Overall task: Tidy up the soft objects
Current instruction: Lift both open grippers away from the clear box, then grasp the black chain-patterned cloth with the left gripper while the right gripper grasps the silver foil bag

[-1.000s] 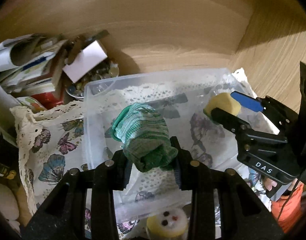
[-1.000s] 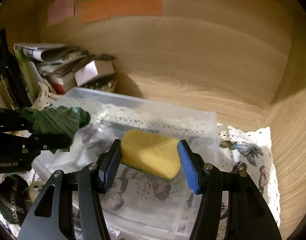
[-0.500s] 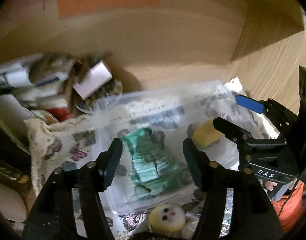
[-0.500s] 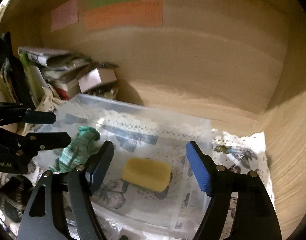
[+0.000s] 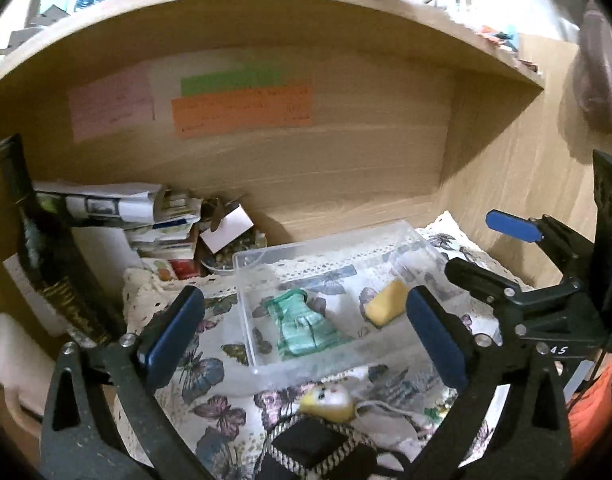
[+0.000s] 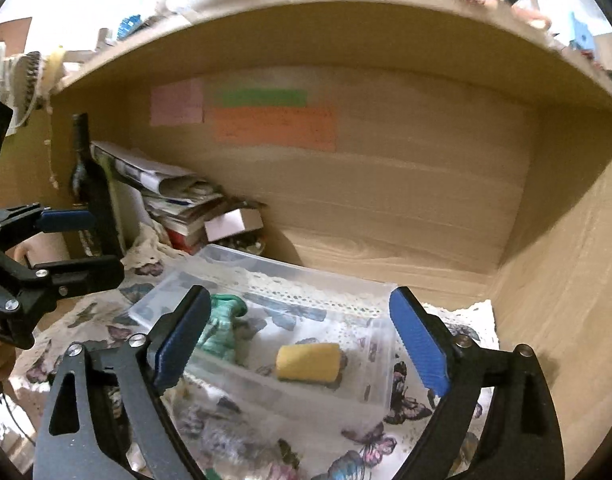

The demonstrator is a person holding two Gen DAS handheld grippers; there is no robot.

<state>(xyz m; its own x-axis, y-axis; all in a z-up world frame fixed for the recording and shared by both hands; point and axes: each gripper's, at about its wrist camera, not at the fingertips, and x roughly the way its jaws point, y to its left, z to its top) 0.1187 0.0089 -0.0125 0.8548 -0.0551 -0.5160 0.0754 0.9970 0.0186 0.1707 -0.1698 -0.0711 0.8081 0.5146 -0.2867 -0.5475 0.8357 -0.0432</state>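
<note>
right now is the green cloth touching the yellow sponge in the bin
Apart. The left wrist view shows bare bin floor between the green cloth and the yellow sponge.

Green cloth (image 5: 306, 326): striped and crumpled, it lay flat in the left part of my clear plastic bin (image 5: 302, 362)
Yellow sponge (image 5: 385, 302): a small block, it rested on the bin floor to the cloth's right, apart from it

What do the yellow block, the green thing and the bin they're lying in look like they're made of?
Yellow block: likely sponge foam, matte and porous-looking.
Green thing: soft fabric, seemingly knit, striped and crumpled.
Bin: clear, glossy plastic; the butterfly cloth shows through its walls.
</note>
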